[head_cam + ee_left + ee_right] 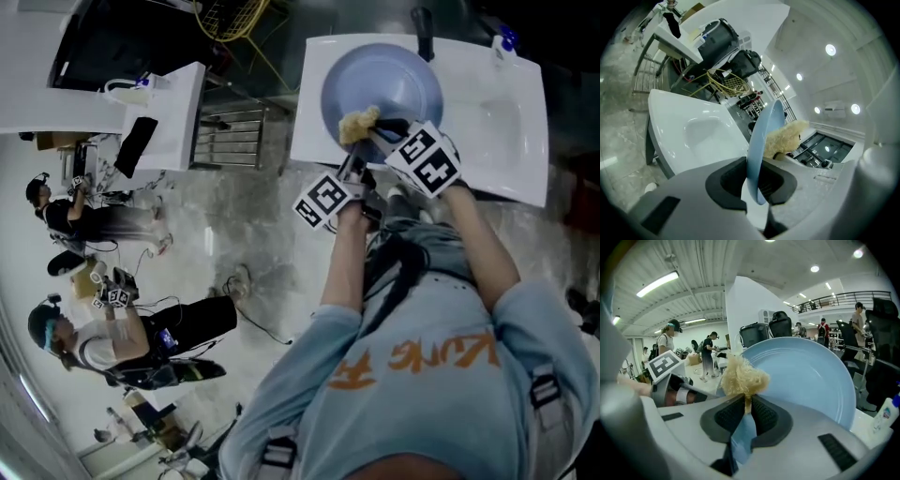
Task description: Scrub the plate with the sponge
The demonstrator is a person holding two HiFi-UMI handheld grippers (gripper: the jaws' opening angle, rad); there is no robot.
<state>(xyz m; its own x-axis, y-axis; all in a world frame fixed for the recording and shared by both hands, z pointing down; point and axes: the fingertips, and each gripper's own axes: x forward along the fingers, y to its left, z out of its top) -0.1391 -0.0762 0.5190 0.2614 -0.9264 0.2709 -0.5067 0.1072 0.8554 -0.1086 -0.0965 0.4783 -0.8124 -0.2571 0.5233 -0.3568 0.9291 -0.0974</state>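
Note:
A pale blue plate (380, 89) is held up over the white sink (511, 112). My left gripper (349, 173) is shut on the plate's near rim; in the left gripper view the plate (764, 136) stands edge-on between the jaws. My right gripper (380, 131) is shut on a shaggy yellow sponge (358, 123), which lies against the plate's face at its left side. In the right gripper view the sponge (743, 378) sticks up from the closed jaws in front of the plate (811, 376). The sponge (785, 138) also shows behind the plate in the left gripper view.
A black tap (422, 33) stands at the sink's far edge and a bottle (503, 42) at its far right corner. A metal rack (230, 136) and a white table (159, 112) stand to the left. People (103, 220) are on the floor at left.

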